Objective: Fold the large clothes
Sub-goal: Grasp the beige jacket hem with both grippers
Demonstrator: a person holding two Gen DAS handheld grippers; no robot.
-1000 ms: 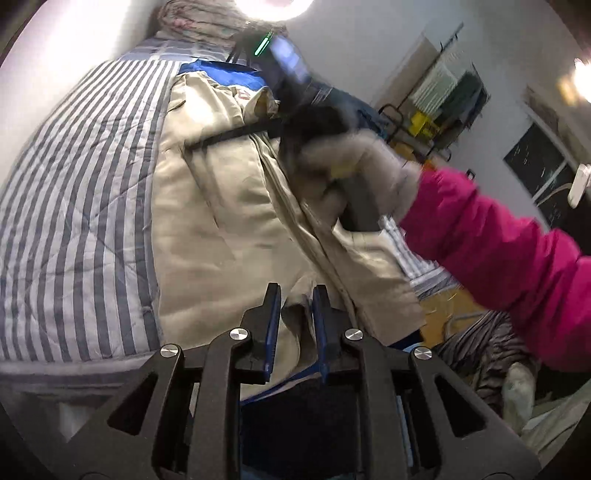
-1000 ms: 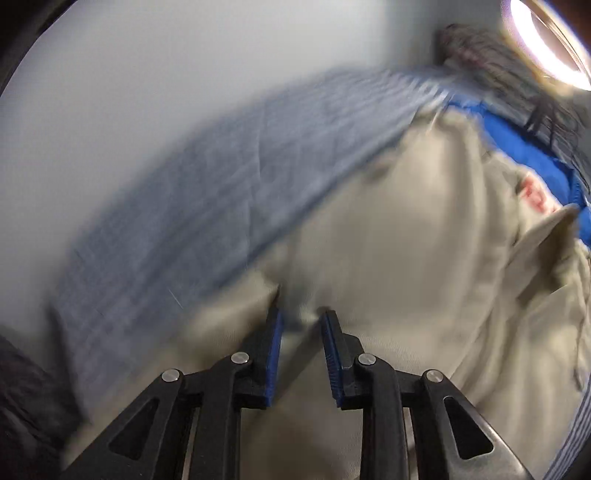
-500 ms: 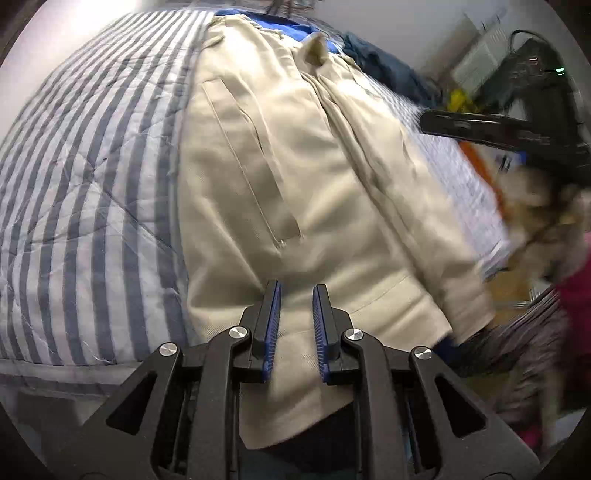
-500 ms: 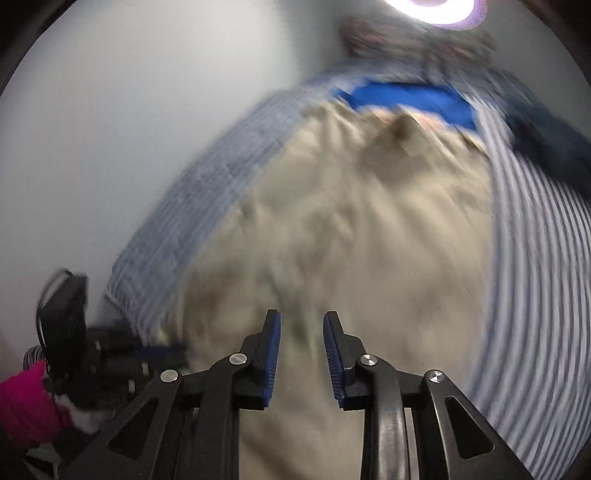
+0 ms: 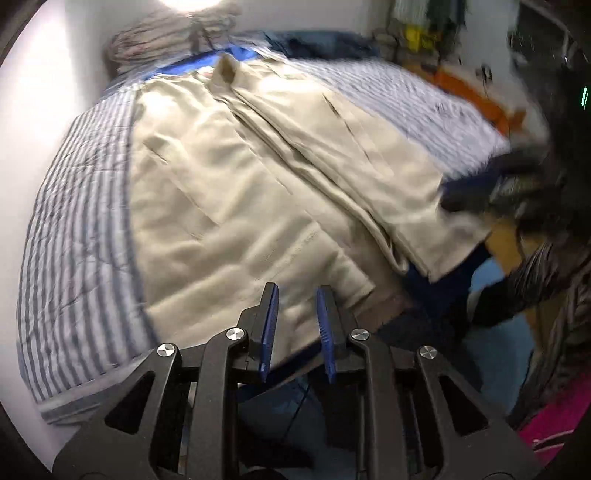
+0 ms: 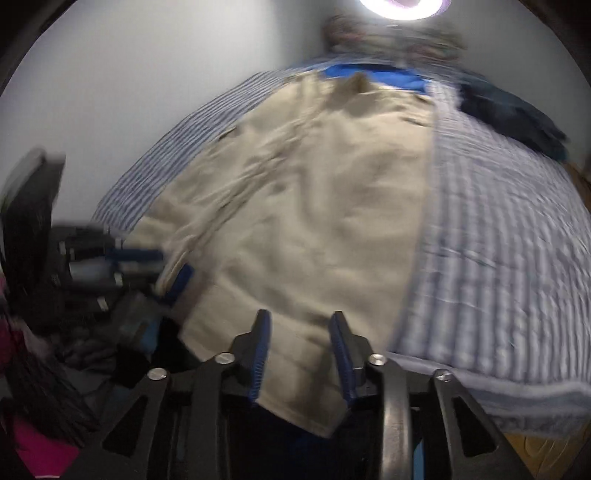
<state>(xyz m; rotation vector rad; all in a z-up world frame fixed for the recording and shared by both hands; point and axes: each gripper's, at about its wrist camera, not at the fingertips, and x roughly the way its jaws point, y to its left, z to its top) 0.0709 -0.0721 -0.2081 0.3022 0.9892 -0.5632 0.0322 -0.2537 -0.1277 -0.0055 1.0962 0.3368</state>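
A large beige coat (image 5: 240, 184) lies spread lengthwise on the striped bed, collar at the far end. My left gripper (image 5: 297, 291) hovers over the near hem on its left half. Its jaws are opening, a narrow gap shows between the blue pads, and they grip nothing. My right gripper (image 6: 301, 317) hangs over the hem's right corner of the coat (image 6: 314, 203); its jaws are opening wide and no cloth is pinched. Each gripper appears blurred in the other's view: the right gripper (image 5: 476, 195) and the left gripper (image 6: 162, 267).
The striped quilt (image 5: 81, 221) shows on both sides of the coat. A bright blue garment (image 6: 369, 74) lies beyond the collar, and dark blue clothing (image 6: 517, 114) lies at the far right. Pillows (image 5: 166, 33) sit by the wall. A pink sleeve (image 5: 554, 424) is at the lower right.
My left gripper let go of the coat fold it held a second ago and dropped toward the hem. The right gripper swung across to the hem's other corner and its jaws widened.
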